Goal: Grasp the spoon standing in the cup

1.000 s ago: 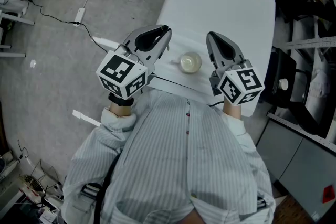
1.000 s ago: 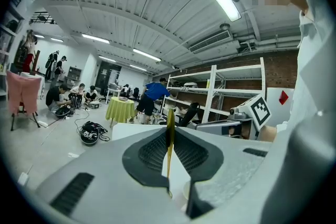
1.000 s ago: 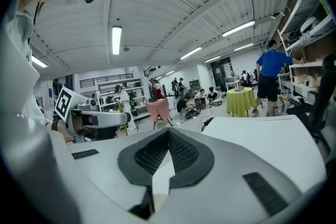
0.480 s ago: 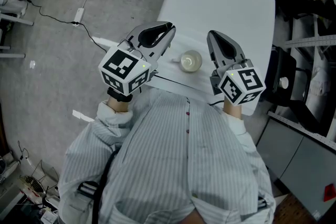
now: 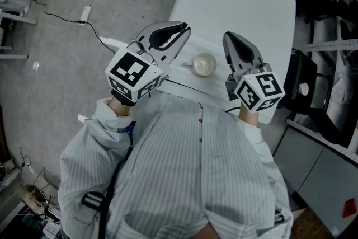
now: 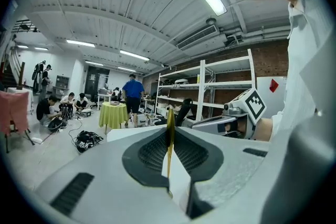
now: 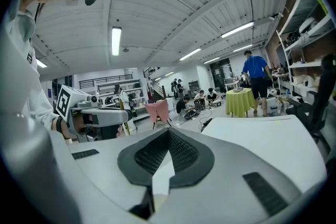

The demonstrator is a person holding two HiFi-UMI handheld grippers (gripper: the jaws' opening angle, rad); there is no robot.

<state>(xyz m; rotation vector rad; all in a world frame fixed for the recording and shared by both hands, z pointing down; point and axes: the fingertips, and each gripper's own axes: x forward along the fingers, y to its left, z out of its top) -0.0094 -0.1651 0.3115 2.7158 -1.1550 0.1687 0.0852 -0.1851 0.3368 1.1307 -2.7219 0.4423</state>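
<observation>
A thin gold spoon (image 6: 170, 128) stands edge-on between the pads of my left gripper (image 6: 170, 132), which is shut on it. In the head view that left gripper (image 5: 180, 32) hangs just left of the small cream cup (image 5: 204, 65), near the front edge of the white table (image 5: 240, 3). The spoon cannot be made out in the head view. My right gripper (image 5: 229, 39) hovers just right of the cup. Its jaws meet at the tip with nothing between them (image 7: 169, 131).
A black chair (image 5: 305, 87) and metal shelving stand to the right of the table. A cable with a power block (image 5: 84, 14) lies on the grey floor at left. Farther off are people and a round table under a yellow cloth (image 6: 113, 113).
My left gripper has drifted a little up and to the right, toward the table, with the left sleeve following. The right gripper and the cup have hardly moved.
</observation>
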